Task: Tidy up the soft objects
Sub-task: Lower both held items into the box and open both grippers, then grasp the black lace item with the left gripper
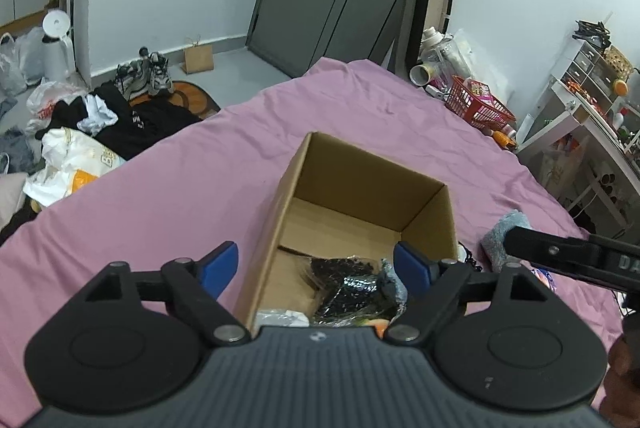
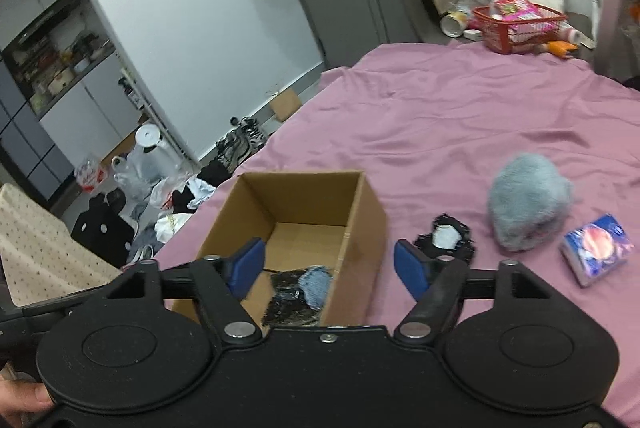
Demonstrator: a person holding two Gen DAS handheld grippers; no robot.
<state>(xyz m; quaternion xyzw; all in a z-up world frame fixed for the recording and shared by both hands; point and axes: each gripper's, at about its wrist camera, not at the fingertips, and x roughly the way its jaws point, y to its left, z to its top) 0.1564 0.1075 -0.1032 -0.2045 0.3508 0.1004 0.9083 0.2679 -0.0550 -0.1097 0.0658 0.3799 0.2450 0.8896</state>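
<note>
Pink bedsheet (image 2: 460, 115) carries the cardboard box (image 2: 360, 211) beneath both spread, empty claws (image 1: 316, 268) (image 2: 329, 266).

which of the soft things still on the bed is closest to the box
The black lace piece, lying right beside the cardboard box; the fluffy grey item and tissue pack lie farther right.

A bed covered with a wrinkled pink sheet (image 2: 460, 115) is carrying an open cardboard box (image 2: 362, 224) lying between the right gripper's jaws. Lying on the sheet right of the jaws are a black lacy item (image 2: 446, 240), a fluffy grey-blue bundle (image 2: 528, 201) and a tissue pack (image 2: 598, 254).
</note>
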